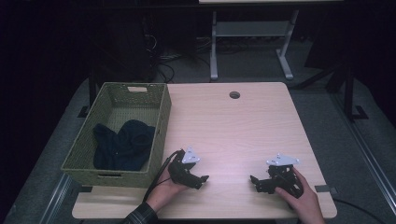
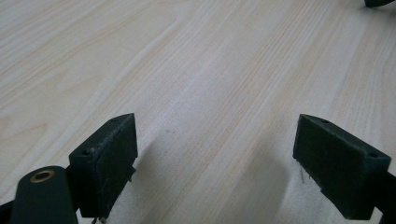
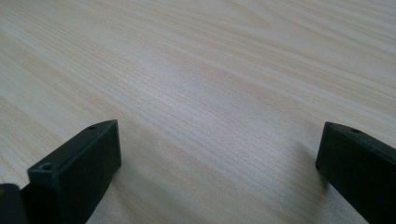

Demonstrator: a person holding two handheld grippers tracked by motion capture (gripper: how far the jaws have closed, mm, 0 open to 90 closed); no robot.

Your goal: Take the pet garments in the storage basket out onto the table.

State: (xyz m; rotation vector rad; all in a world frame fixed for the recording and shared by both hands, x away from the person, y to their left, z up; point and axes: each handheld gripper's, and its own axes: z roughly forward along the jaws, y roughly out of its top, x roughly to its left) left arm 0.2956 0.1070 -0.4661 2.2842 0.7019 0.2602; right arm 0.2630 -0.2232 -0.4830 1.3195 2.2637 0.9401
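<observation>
My left gripper (image 1: 203, 178) rests low over the pale wooden table (image 1: 233, 126) near its front edge, just right of a woven green basket (image 1: 159, 122). Its jaws stand wide apart with bare wood between them (image 2: 215, 140). My right gripper (image 1: 252, 179) sits farther right at the same depth, pointing left toward the other one. It is open too, with nothing between its fingers (image 3: 219, 149). Inside the basket lies a dark blue cloth (image 1: 123, 144), bunched up.
A round cable hole (image 1: 234, 94) is in the table's far middle. Beyond the table stands a white desk frame (image 1: 252, 42) on a dark floor with cables. The basket takes up the table's left side.
</observation>
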